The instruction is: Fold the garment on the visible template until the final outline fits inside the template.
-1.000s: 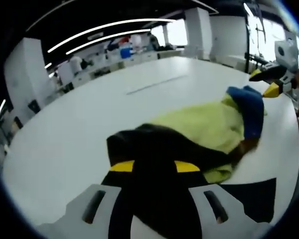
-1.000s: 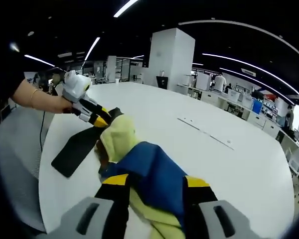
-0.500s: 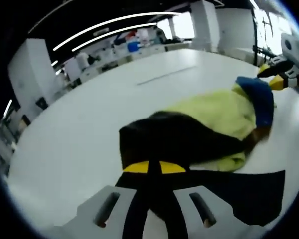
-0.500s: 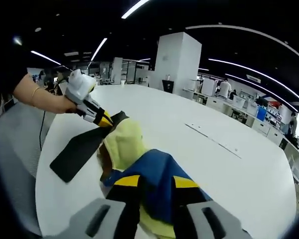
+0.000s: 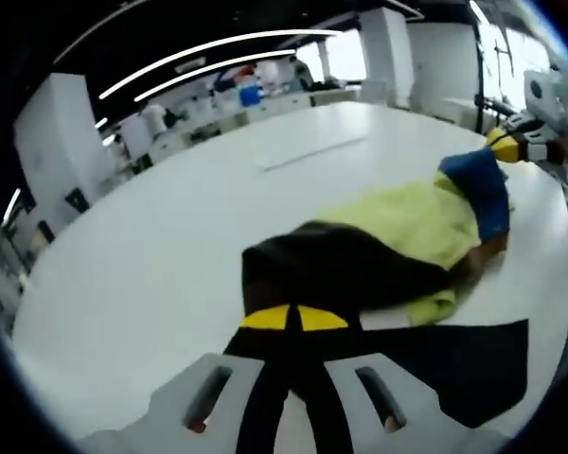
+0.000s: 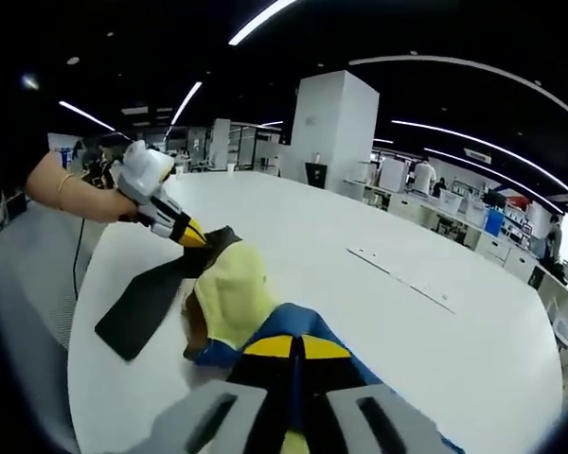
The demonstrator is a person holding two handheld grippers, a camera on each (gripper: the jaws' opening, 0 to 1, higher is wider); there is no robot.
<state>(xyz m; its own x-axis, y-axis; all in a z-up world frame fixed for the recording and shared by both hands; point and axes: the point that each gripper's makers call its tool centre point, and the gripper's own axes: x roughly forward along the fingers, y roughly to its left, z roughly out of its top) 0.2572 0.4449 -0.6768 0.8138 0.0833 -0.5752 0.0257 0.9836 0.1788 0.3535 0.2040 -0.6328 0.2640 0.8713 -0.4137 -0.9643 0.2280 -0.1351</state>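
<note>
One garment (image 5: 398, 236), one black template (image 5: 464, 364); L gripper (image 5: 293, 317) & R gripper (image 6: 298, 345) each clamped on cloth.

Left hand-held gripper (image 5: 294, 320) pinching garment (image 5: 398, 236) over template (image 5: 464, 364), white table (image 5: 151, 255).

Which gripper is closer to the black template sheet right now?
Left. The left gripper pinches the garment's dark end right at the black template sheet, near its edge. The right gripper grips the blue end, at the garment's far side from the template.
</note>
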